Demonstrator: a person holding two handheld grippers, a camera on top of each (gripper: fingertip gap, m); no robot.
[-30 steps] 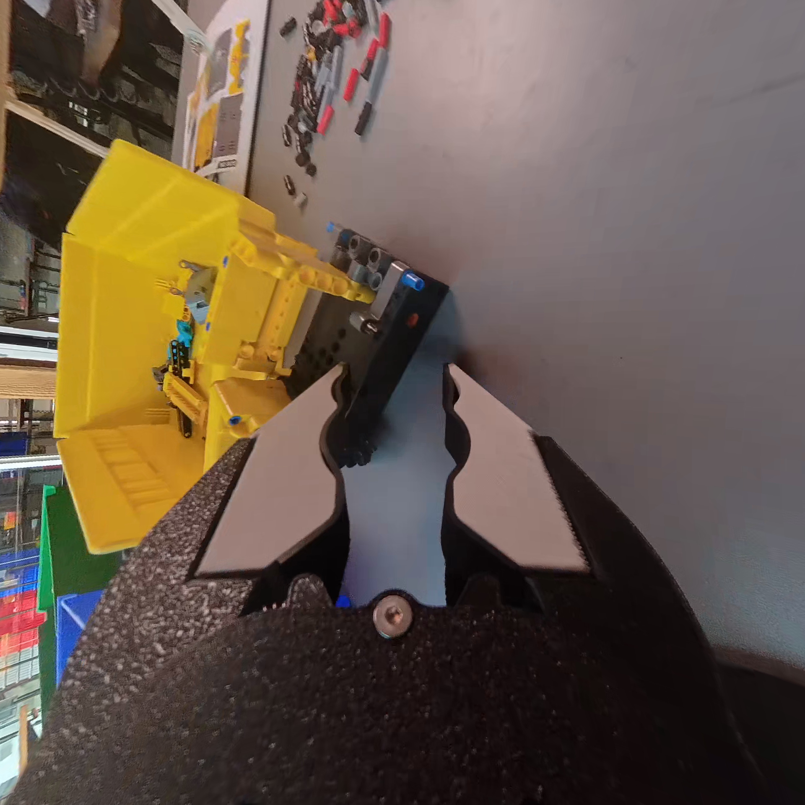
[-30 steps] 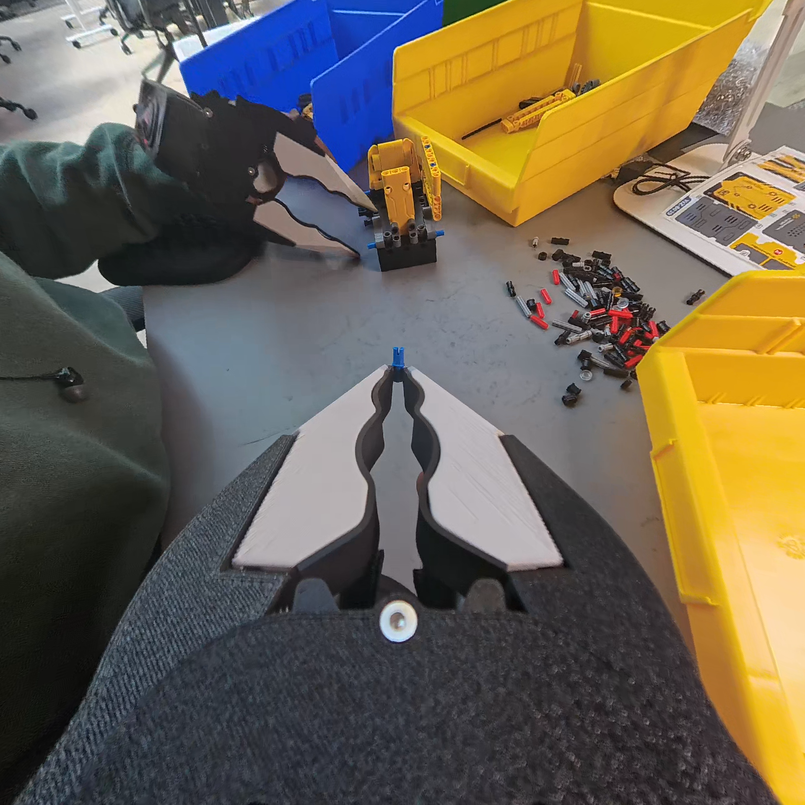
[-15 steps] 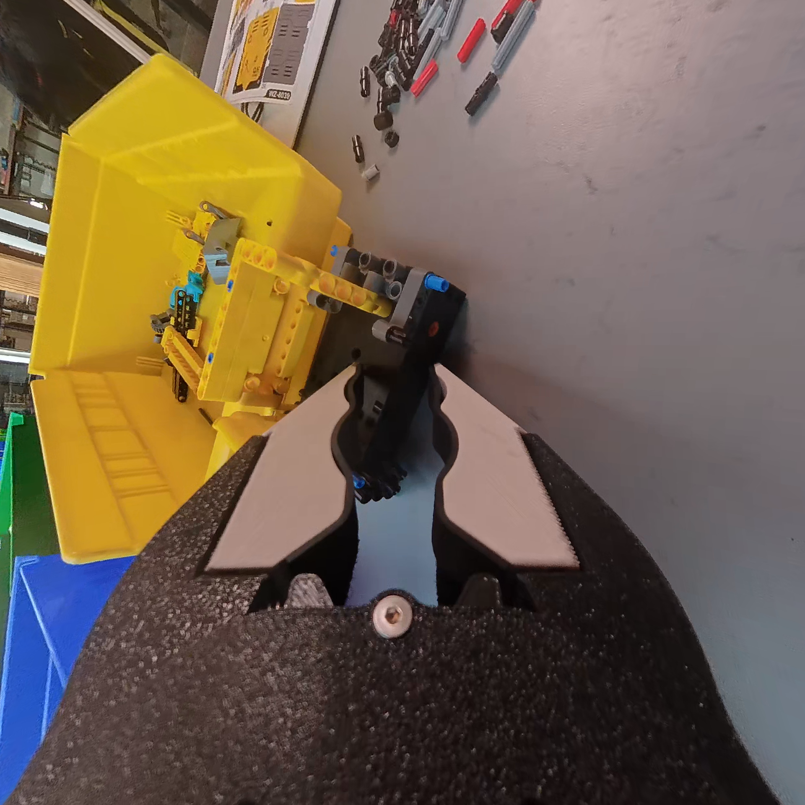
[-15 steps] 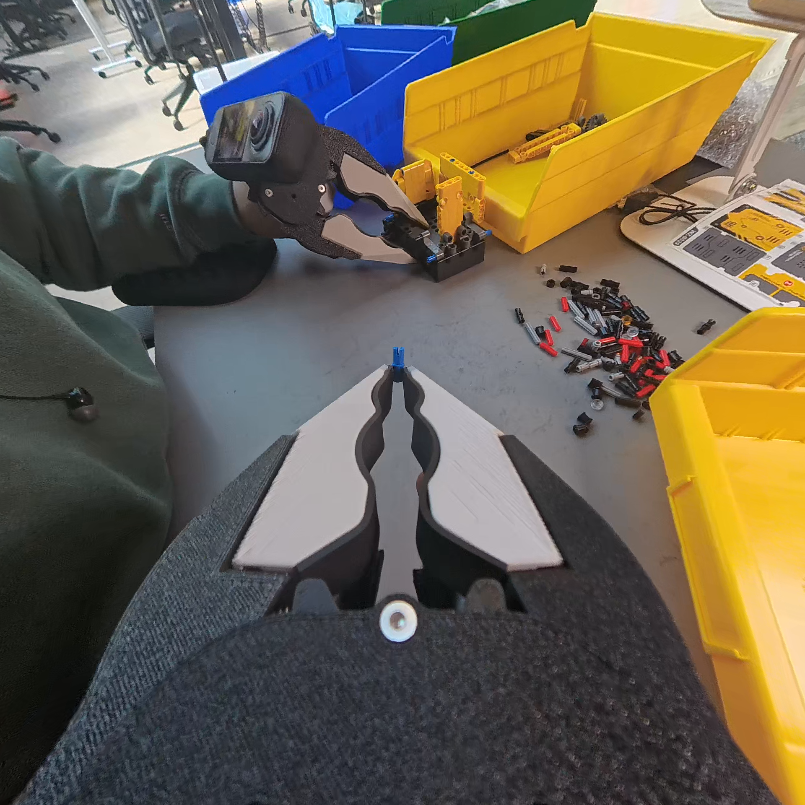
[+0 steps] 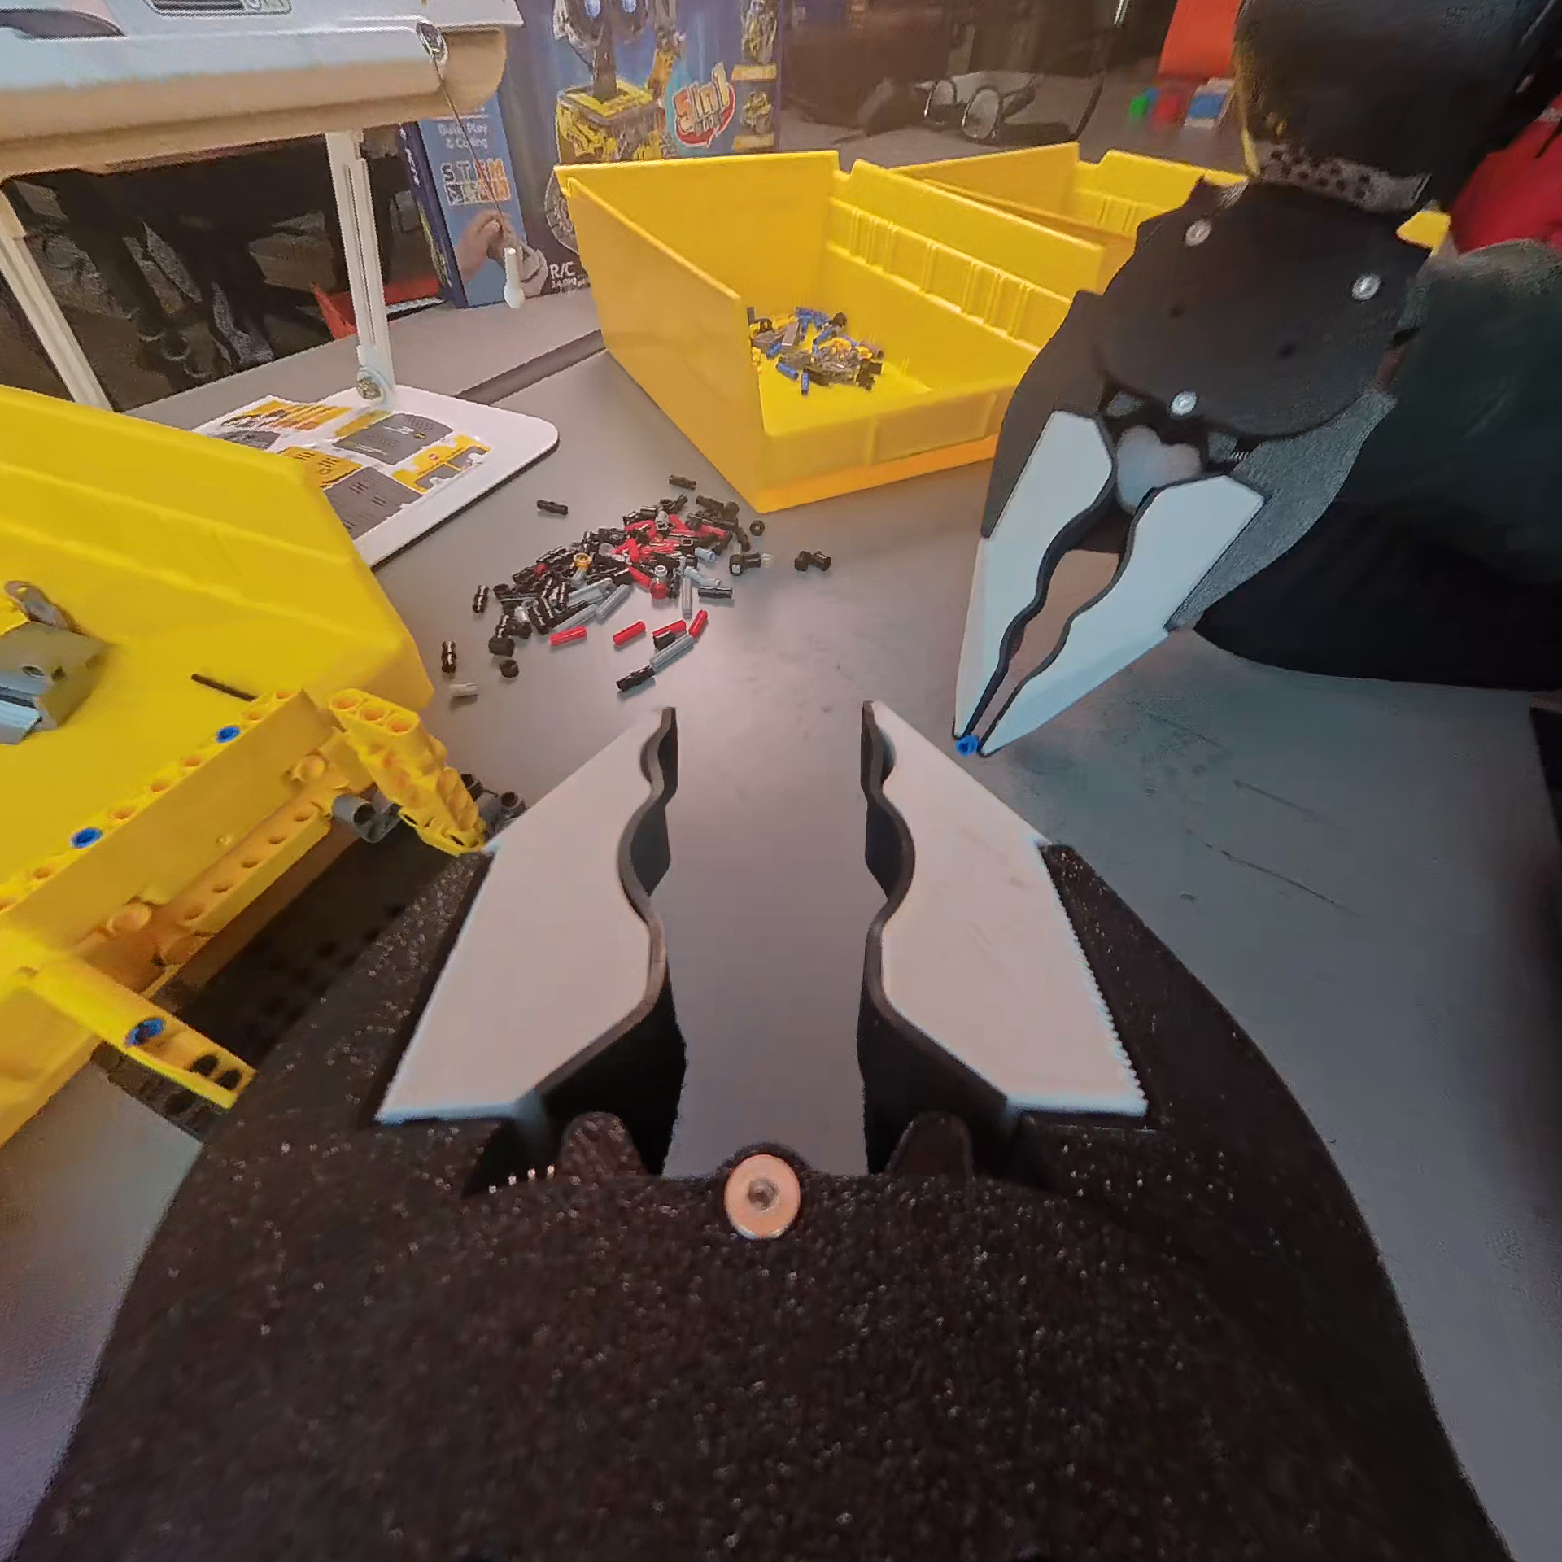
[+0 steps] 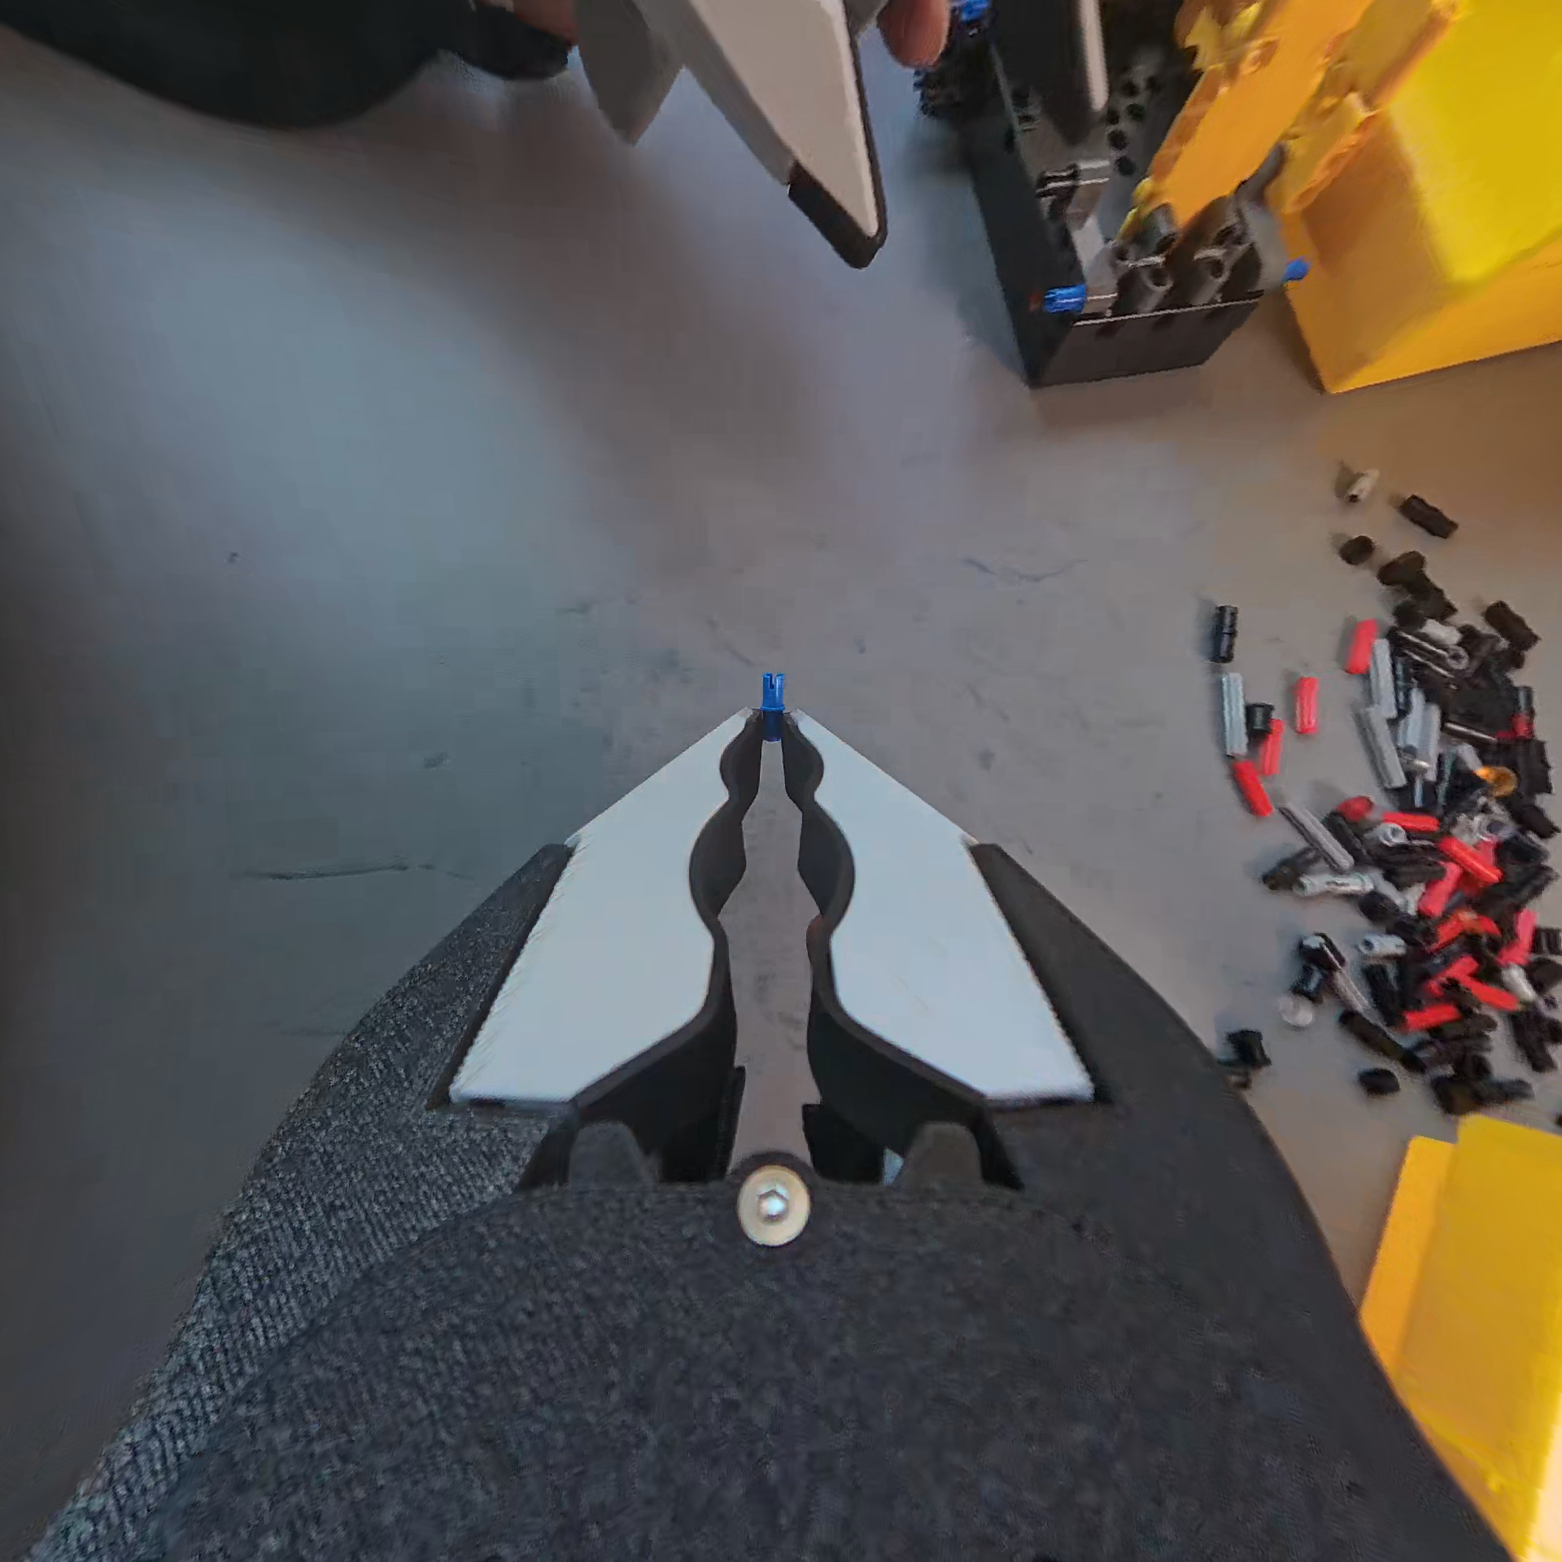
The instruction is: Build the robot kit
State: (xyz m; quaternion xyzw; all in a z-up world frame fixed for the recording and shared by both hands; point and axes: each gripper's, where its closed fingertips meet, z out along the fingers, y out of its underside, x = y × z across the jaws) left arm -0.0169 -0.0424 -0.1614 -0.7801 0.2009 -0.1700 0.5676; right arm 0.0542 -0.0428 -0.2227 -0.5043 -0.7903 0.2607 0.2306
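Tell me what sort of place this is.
Probably a workshop or lab bench set up for building a toy brick kit: a grey table with yellow parts bins, a loose pile of small connector pins, and a printed instruction sheet.

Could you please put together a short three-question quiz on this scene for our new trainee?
1. True or false: the left gripper is clamped on the brick model.
2. What does the right gripper pinch at its tips?
3. Where is the pile of small pins? A: inside a yellow bin; B: loose on the grey table; C: on the instruction sheet.

Key: 1 false, it is open and empty; 2 a small blue pin; 3 B.
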